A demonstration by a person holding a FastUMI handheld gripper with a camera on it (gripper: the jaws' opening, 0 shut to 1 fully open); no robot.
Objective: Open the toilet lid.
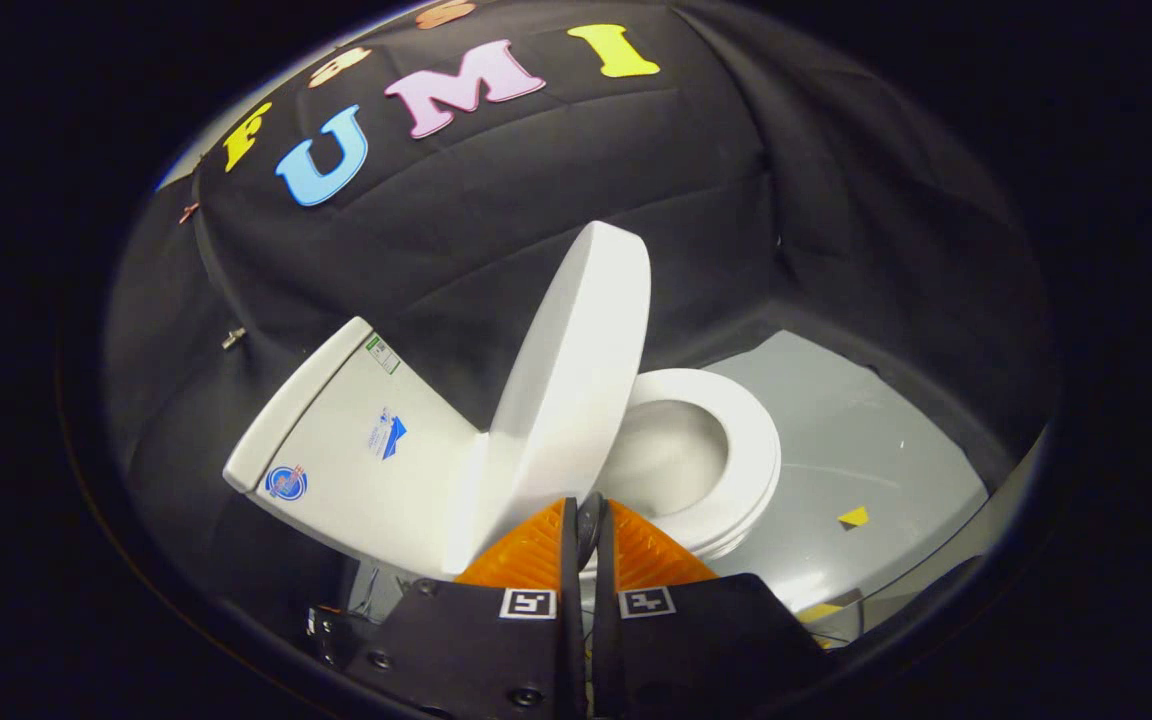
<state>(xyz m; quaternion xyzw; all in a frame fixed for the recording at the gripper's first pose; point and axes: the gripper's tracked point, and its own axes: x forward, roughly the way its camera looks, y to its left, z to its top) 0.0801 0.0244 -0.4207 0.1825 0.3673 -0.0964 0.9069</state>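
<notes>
Gripper view.

Item 1, gripper (588, 520): two fingers (531, 555) drawn nearly together, a thin dark gap left between them. The tips sit at the lower edge of the lid; whether they pinch that edge or merely stand against it cannot be told. Square coded markers on the gripper body behind each finger.

Item 2, lid (571, 385): white, oval, raised to a steep angle and seen nearly edge-on, its smooth top face turned toward the tank. Hinged end low, beside the tank; free end high, against the dark cloth wall (816, 200). Lower rim just ahead of the fingertips.

Item 3, seat (751, 470): white ring, lying flat, uncovered, on the far side of the lid from the tank. The bowl (666, 455) shows through its opening.

Item 4, tank (346, 440): white, boxy, just beside the lid on the side opposite the seat, tilted in this view. Three small stickers on its face: one round near the lower corner, one at mid-face, one near the top edge.

Item 5, floor (866, 440): grey sheet beyond the seat, away from the lid. A small yellow mark (853, 517) lies on it near the seat's outer rim.
</notes>
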